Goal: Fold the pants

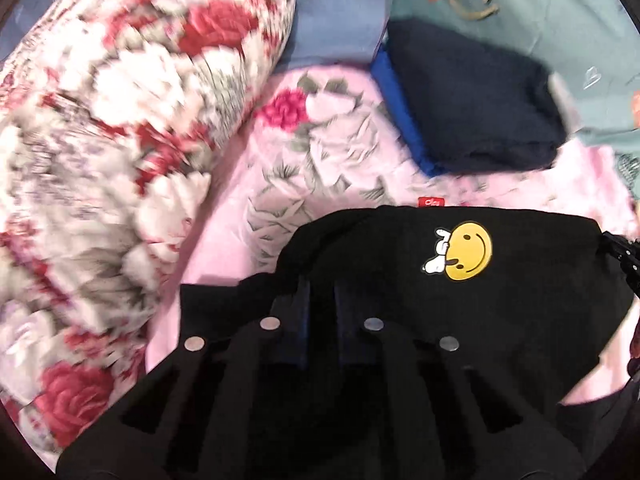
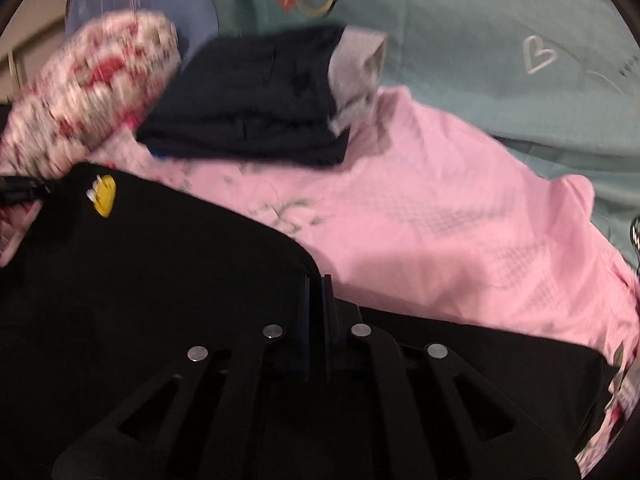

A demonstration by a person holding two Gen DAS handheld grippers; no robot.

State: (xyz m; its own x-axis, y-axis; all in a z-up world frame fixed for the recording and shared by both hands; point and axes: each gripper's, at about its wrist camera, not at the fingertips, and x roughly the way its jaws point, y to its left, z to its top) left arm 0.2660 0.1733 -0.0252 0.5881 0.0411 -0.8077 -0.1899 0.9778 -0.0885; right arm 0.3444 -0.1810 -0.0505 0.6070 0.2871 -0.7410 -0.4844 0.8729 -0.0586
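The black pants [image 1: 400, 264] with a yellow smiley patch [image 1: 468, 251] are held up over the pink floral bedsheet [image 1: 320, 168]. My left gripper [image 1: 322, 292] is shut on the pants' left edge, the cloth pinched between its fingers. My right gripper [image 2: 318, 284] is shut on the pants' right corner [image 2: 160, 264]; the patch [image 2: 103, 195] shows at the far left there. The tip of the right gripper [image 1: 622, 256] shows at the right edge of the left wrist view.
A big red-and-white floral pillow [image 1: 120, 140] lies at the left. A folded stack of dark navy clothes [image 1: 476, 112] on a blue piece sits beyond the pants, also in the right wrist view [image 2: 256, 96]. A teal blanket [image 2: 480, 40] lies behind.
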